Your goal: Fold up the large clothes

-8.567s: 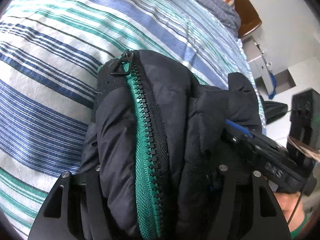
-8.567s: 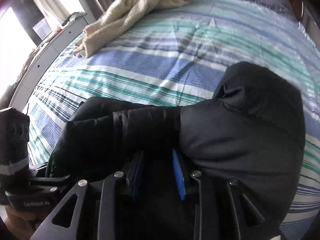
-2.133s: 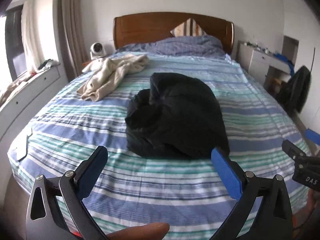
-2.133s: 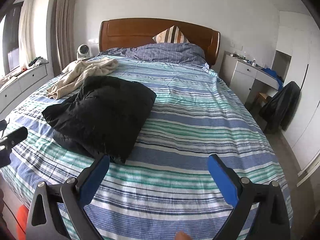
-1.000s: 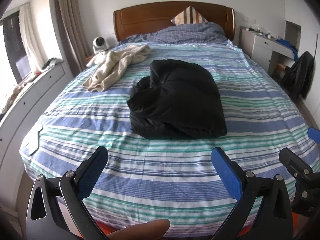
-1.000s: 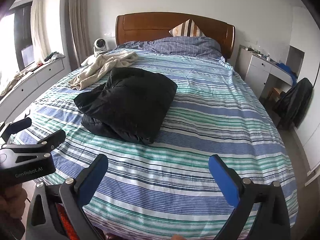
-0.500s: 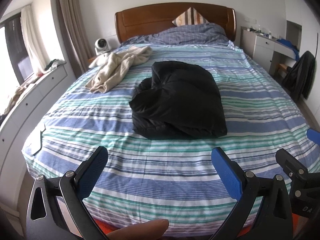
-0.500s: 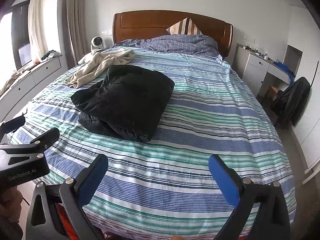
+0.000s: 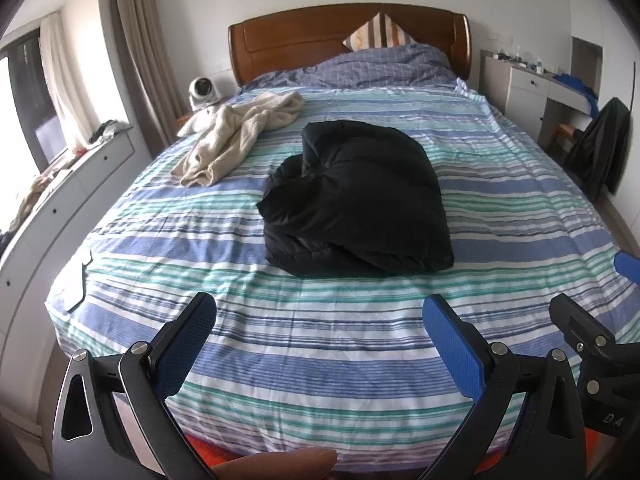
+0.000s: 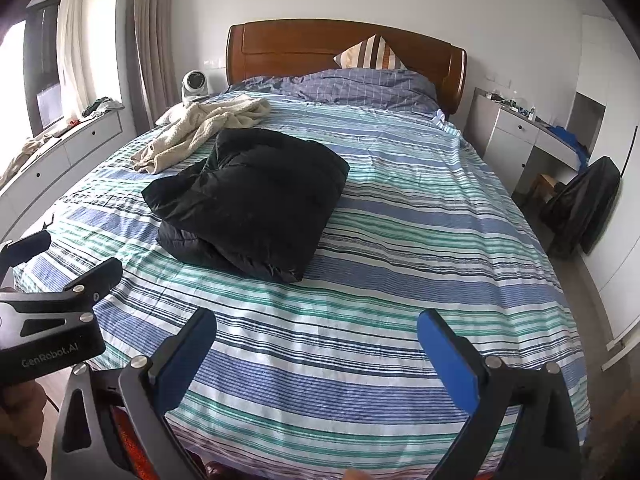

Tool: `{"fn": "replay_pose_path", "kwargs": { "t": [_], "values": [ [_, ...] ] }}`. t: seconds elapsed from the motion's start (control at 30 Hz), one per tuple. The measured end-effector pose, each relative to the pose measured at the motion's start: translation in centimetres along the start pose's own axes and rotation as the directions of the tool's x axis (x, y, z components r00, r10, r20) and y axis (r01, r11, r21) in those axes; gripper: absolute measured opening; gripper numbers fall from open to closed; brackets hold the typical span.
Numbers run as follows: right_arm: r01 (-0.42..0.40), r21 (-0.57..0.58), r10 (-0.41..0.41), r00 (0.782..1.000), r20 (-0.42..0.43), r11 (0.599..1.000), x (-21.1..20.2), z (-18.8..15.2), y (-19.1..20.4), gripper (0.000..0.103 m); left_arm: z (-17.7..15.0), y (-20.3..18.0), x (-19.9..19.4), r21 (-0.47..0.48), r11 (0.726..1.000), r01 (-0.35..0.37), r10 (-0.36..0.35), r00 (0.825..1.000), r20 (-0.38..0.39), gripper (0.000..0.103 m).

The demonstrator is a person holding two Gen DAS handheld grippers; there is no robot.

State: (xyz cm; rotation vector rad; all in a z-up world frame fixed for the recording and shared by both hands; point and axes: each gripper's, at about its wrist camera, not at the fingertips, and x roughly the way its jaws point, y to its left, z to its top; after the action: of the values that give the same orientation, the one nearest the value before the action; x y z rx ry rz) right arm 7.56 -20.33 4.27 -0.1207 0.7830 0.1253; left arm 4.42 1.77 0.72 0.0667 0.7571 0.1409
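Left wrist view: left tool [image 9: 319,334] released, fingers wide apart, empty, held off the near edge of the bed [image 9: 320,360]. Folded black jacket [image 9: 356,200] lies mid-bed, well apart from the tool; bare striped cover on all sides of it. Beige garment [image 9: 236,136] far left. Right tool [image 9: 592,344] cut off at the right border.

Right wrist view: right tool [image 10: 316,340] released, empty. Jacket [image 10: 252,196] left of centre; wide clear cover to its right. Desk [image 10: 520,128] far right, items on it too small to identify.
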Motion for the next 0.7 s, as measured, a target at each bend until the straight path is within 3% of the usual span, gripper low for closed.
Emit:
{"fn": "replay_pose_path", "kwargs": {
  "t": [0.7],
  "values": [
    [-0.018,0.006,0.018,1.000,0.019,1.000,-1.1,-0.1,0.4,0.102,-0.3,0.5,0.2,-0.014,1.000,0.005,-0.005,1.000,-0.004,0.102]
  ]
}}
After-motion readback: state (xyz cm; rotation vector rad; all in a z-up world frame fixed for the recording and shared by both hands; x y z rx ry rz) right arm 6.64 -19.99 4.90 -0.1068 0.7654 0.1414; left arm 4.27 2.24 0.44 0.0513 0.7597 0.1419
